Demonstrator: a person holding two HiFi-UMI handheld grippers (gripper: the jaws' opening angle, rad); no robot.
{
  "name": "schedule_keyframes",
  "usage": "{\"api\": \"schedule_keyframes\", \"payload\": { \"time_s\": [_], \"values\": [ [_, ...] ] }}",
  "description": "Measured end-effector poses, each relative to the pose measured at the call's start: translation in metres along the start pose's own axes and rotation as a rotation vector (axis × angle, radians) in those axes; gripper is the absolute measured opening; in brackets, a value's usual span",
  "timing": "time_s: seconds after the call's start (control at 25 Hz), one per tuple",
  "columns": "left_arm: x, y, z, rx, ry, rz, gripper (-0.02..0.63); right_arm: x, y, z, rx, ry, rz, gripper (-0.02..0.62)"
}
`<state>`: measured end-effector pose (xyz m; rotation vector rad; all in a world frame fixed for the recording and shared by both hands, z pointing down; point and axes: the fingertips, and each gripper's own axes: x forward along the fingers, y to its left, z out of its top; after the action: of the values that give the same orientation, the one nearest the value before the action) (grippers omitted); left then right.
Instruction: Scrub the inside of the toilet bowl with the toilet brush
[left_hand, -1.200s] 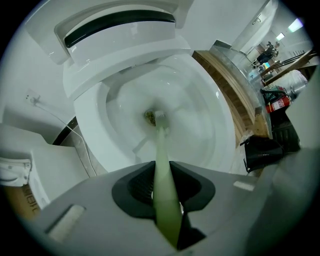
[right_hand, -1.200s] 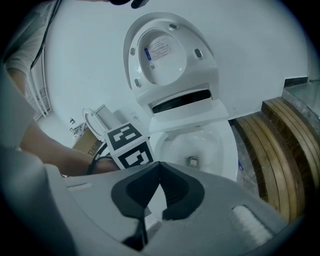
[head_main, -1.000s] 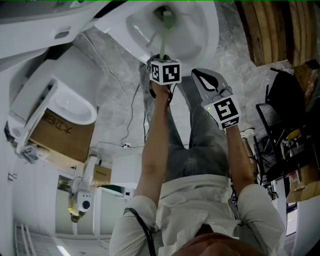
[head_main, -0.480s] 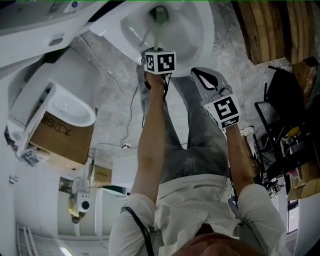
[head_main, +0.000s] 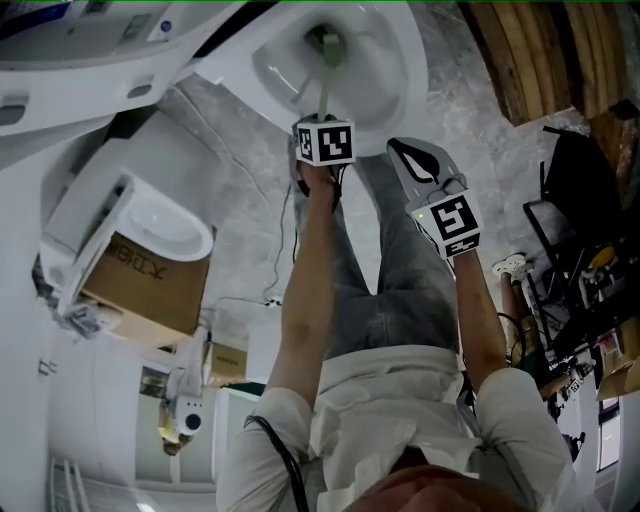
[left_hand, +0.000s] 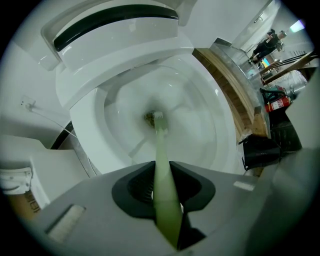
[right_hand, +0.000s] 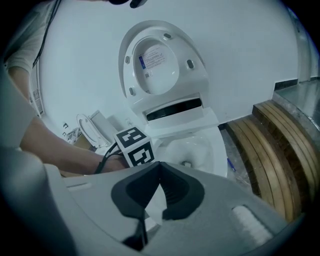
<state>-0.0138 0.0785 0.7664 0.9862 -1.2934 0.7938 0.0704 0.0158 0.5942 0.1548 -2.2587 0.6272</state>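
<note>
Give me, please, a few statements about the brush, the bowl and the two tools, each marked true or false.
1. The left tool is shut on the handle of the pale green plastic toilet brush. True.
2. The brush's head rests on the rim of the white ceramic toilet bowl. False: the head is down inside the bowl, near the drain at the bottom.
3. The right tool grips a cloth. False: its jaws are together with nothing between them, and it is held back from the bowl.
4. The white toilet lid stands raised behind the bowl. True.
</note>
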Motion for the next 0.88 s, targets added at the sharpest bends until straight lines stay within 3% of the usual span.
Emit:
{"api": "schedule_keyframes", "payload": {
  "time_s": [0.44,0.6,0.76,0.88],
  "values": [
    [-0.047,-0.009,-0.032,0.050,0.011,-0.084,0.101,-0.033,0.023,0.016,0.061,-0.071,-0.108,0.002],
    [-0.072,-0.001,-0.047,0.094,0.024,-0.081,0.100,-0.050,0.030,0.020,0.090,-0.099,-0.166,0.003],
    [-0.107,0.001,-0.045,0.155,-0.026,-0.113,0.100,-0.067,0.040,0.027,0.109,-0.126,-0.221,0.003],
    [-0.149,-0.002,-0.022,0.220,-0.134,-0.143,0.100,-0.081,0.051,0.040,0.116,-0.158,-0.254,0.002]
  ]
}}
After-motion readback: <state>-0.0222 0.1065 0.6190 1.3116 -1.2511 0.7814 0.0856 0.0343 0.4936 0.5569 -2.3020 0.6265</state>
